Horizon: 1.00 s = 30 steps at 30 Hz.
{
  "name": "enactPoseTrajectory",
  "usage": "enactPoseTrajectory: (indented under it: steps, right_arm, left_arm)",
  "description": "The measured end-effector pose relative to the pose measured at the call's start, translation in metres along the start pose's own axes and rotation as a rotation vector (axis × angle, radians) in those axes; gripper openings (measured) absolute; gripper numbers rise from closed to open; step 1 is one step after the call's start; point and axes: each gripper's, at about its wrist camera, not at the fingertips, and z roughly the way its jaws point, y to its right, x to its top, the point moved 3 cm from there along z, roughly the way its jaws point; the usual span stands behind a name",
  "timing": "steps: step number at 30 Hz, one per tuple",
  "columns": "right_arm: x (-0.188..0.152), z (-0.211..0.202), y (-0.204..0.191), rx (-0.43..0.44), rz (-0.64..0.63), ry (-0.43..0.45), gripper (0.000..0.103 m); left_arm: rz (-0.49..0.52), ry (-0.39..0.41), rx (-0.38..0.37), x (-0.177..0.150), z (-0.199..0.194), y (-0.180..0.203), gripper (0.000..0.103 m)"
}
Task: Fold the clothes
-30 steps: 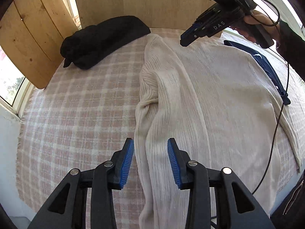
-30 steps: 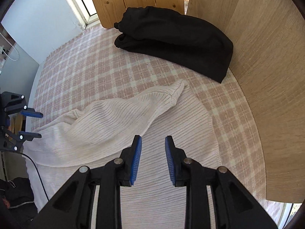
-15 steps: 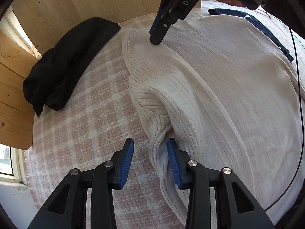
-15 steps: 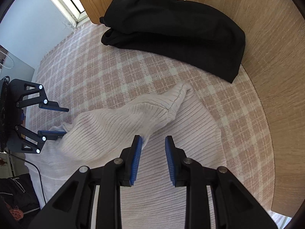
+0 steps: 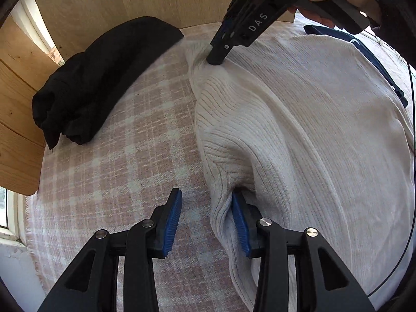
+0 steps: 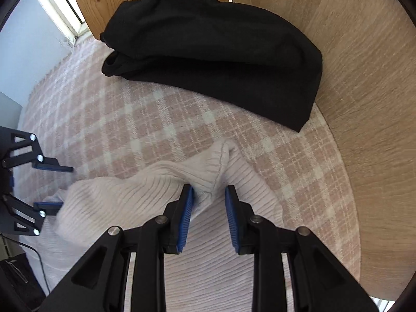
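Note:
A cream ribbed sweater [image 5: 306, 135] lies spread on the pink checked cloth [image 5: 124, 171]. Its folded sleeve runs along its left edge. My left gripper [image 5: 206, 208] is open, its jaws astride the sleeve's lower fold, with the right pad tucked under the cloth. My right gripper [image 6: 209, 200] is open, its jaws astride the sleeve's cuff end [image 6: 221, 161]. The right gripper also shows in the left wrist view [image 5: 218, 57], tip down on the sweater. The left gripper shows at the left edge of the right wrist view [image 6: 54, 186].
A folded black garment [image 6: 215, 59] lies at the back near the wooden panels [image 6: 364, 83]; it also shows in the left wrist view [image 5: 98, 78]. A dark blue item [image 5: 377, 59] lies beyond the sweater's far side. A black cable [image 5: 405, 208] hangs at right.
Both grippers have come down and forward onto the sleeve. The left now has the fold between its jaws and the right has the cuff end between its jaws. Both stay open.

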Motion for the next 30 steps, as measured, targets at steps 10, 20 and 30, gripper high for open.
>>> enactPoseTrajectory:
  steps: [10,20,30]
  right_arm:
    - [-0.005,-0.04,-0.002,-0.077,0.011,0.097,0.027]
    - [0.001,-0.004,-0.021,-0.039,-0.04,0.036,0.027]
    - [-0.014,-0.025,-0.064,-0.081,-0.201,0.069,0.035]
  left_arm:
    - [-0.088,0.018,0.049,-0.013,-0.005,-0.013,0.047]
    - [-0.089,-0.012,0.06,-0.019,-0.012,-0.008,0.049]
    - [-0.149,0.02,0.026,-0.059,-0.066,-0.007,0.047]
